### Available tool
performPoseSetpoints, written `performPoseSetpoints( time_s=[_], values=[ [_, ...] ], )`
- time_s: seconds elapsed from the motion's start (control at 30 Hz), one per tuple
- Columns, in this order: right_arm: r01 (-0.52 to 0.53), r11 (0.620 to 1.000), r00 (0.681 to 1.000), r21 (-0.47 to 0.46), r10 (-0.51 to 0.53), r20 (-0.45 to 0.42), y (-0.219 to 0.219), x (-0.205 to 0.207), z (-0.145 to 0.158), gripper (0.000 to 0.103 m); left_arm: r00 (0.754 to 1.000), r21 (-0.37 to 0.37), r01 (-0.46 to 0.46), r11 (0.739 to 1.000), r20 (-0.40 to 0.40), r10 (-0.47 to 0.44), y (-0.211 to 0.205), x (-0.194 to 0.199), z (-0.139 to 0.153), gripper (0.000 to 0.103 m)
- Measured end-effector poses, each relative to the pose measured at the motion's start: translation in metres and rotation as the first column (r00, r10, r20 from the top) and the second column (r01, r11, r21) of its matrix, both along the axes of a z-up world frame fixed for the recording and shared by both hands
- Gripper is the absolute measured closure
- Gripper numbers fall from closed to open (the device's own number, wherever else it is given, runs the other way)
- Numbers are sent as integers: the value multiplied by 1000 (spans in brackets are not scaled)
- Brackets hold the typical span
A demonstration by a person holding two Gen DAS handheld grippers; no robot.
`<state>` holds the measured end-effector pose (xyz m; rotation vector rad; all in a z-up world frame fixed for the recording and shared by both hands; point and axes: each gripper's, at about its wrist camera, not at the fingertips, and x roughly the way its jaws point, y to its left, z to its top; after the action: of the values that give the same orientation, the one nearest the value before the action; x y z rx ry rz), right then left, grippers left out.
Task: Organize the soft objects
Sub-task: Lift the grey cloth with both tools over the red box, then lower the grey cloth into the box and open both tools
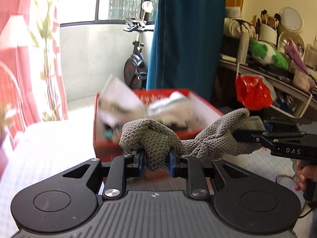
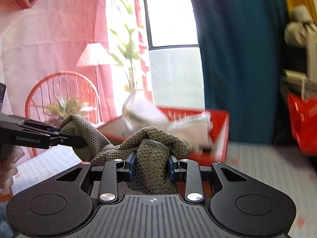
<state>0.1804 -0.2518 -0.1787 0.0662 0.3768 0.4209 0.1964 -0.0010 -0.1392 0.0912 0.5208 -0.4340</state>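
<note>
The task looks partway done, as a judgement: the red box (image 1: 204, 107) already holds white soft items (image 1: 170, 107), blurred and hard to name, while the grey knit cloth (image 1: 152, 138) is not yet inside. The cloth hangs in the air just in front of the box, stretched between both claws. The left gripper (image 1: 155, 163) is closed tight on one bunched end, its blue pads pressed into the fabric. The right gripper (image 2: 151, 168) is likewise clamped on the other end; in the left view it (image 1: 237, 134) pinches the cloth to the right of the box. What is left, it seems, is folding or dropping the cloth into the box. The cloth is thick, loosely woven, olive-grey, crumpled into lumps at each grip with a sagging twisted span between, limp and easily deformed
</note>
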Motion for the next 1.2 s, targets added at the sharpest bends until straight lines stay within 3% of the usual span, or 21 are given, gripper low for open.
performPoseSetpoints(
  time_s=[0.13, 0.23, 0.5, 0.63, 0.8, 1.1, 1.2],
  values=[
    [-17, 997, 1000, -69, 18, 22, 6, 44, 31, 75, 1000, 29, -20, 999, -8, 20, -7, 39, 18, 78],
    [-14, 995, 1000, -100, 13, -8, 11, 75, 41, 75, 999, 33, -44, 999, -24, 45, -16, 64, 18, 78],
    [29, 994, 971, -110, -54, -232, 9, 137, 11, 75, 982, 69, -28, 997, -185, 40, -28, 112, -13, 78],
    [32, 990, 944, -136, -74, -322, 14, 149, -7, 74, 968, 73, -52, 996, -242, 68, -24, 127, -31, 78],
    [65, 993, 905, -96, -99, -415, 12, 162, -20, 74, 960, 77, -50, 996, -272, 69, -27, 138, -38, 78],
    [111, 992, 866, -63, -128, -483, 8, 168, -39, 71, 955, 94, -42, 995, -289, 68, -32, 142, -40, 75],
    [112, 993, 871, -48, -121, -476, 5, 164, -36, 71, 959, 114, -39, 993, -275, 70, -31, 138, -38, 66]
  ],
)
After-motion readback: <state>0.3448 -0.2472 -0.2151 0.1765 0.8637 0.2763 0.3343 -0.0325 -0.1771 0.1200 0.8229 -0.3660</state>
